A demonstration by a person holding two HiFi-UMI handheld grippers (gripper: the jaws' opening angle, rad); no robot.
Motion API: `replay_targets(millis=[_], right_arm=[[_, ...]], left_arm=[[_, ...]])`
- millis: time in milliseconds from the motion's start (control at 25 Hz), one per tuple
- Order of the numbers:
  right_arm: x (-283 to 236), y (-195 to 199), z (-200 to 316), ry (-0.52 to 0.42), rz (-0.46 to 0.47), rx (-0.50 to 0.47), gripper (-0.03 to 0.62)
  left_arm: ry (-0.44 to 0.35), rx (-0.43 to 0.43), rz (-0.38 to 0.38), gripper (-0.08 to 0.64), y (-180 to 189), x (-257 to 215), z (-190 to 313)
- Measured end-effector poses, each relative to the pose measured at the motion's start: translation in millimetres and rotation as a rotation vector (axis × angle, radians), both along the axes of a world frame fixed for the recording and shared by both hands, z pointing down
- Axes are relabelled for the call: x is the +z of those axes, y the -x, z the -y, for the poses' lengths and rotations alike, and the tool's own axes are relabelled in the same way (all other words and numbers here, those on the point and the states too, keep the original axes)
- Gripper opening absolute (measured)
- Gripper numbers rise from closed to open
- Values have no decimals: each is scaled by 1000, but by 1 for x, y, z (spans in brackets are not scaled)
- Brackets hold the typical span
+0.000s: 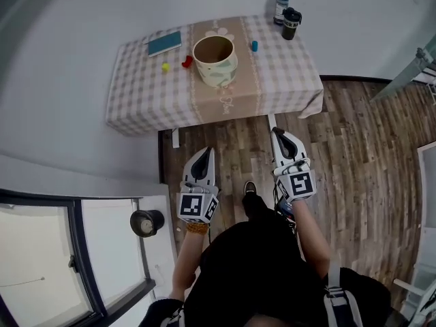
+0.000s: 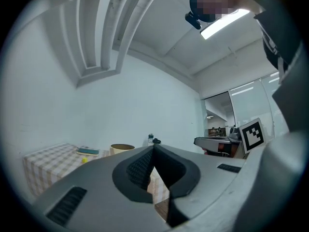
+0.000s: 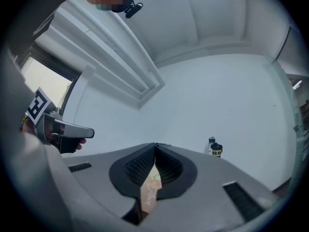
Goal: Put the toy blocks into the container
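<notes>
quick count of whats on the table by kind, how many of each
toy blocks: 3 (yellow block, red block, blue block)
container: 1
teal book: 1
bottles: 2 (teal-capped bottle, black bottle)
total: 7

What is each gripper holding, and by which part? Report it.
Nothing is held. The left gripper and the right gripper are both shut and empty, away from the table.

Checked cloth (image 1: 136, 94) on table; wood-plank floor (image 1: 354, 155); matt grey plastic tongs (image 1: 204, 157).
</notes>
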State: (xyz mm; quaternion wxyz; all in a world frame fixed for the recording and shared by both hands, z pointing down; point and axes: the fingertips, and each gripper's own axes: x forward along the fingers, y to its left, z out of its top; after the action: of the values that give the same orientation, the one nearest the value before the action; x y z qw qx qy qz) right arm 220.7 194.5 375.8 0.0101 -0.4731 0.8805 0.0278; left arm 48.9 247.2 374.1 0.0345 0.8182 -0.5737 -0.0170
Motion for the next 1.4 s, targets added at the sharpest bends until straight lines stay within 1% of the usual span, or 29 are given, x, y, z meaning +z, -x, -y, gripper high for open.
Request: replay_targets(millis=[280,360,480,640,840,960,1160,1240,1400], right_arm=[[14,-14,75,11,7,4,5],[21,-20,91,10,-7,2,5],[26,-27,108,37,-18,-3,5],[25,-23,136,53,-33,9,5],[29,-18,160,64,-65,34,6],[33,-9,183,61,-120,29,6],[29,-1,224,73,-163,62,6],[31,2,242,76,-187,75,48],[42,4,281,91,-202,95,48]], left_arm=[[4,-3,13,11,0,9,63],[0,-15,18,11,0,14,71],[17,-36,20,11,3,19,76],[33,-43,14,11,21,25,100],[35,3,-8,11,35,37,127],[31,44,-20,11,46,44,148],[35,115,-29,11,62,49,174],[40,135,-32,11,68,52,183],[51,142,-21,11,81,57,200]])
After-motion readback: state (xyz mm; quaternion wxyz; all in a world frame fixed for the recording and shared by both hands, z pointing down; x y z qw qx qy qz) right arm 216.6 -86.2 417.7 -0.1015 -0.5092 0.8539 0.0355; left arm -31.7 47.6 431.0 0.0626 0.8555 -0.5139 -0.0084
